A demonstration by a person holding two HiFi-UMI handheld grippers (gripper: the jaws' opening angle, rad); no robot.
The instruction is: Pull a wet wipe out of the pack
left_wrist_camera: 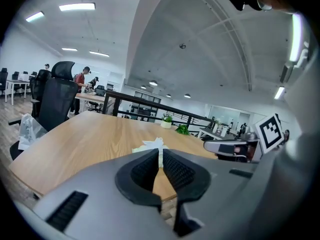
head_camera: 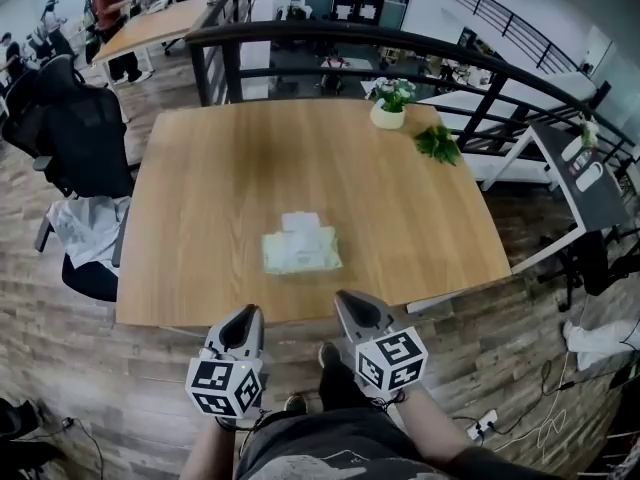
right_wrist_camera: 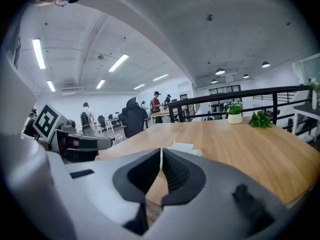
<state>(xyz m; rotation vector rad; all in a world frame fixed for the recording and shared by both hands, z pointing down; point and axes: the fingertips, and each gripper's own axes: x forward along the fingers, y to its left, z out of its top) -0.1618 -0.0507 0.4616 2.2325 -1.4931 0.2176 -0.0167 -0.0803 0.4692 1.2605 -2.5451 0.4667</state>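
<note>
A pale green wet wipe pack [head_camera: 300, 251] lies flat on the wooden table [head_camera: 210, 208], with a white wipe [head_camera: 300, 222] sticking out of its top. Both grippers hover off the near table edge, short of the pack. My left gripper [head_camera: 250, 313] is shut with nothing in it. My right gripper [head_camera: 345, 298] is also shut and empty. In the left gripper view the pack [left_wrist_camera: 150, 146] shows just beyond the closed jaw tips [left_wrist_camera: 160, 154]. In the right gripper view the pack [right_wrist_camera: 187, 149] lies a little right of the closed tips [right_wrist_camera: 161, 156].
A small white flower pot [head_camera: 388, 113] and a green leafy sprig [head_camera: 438, 144] stand at the table's far right. A black office chair [head_camera: 75, 138] with cloth on it is at the left. A dark railing [head_camera: 400, 48] runs behind the table.
</note>
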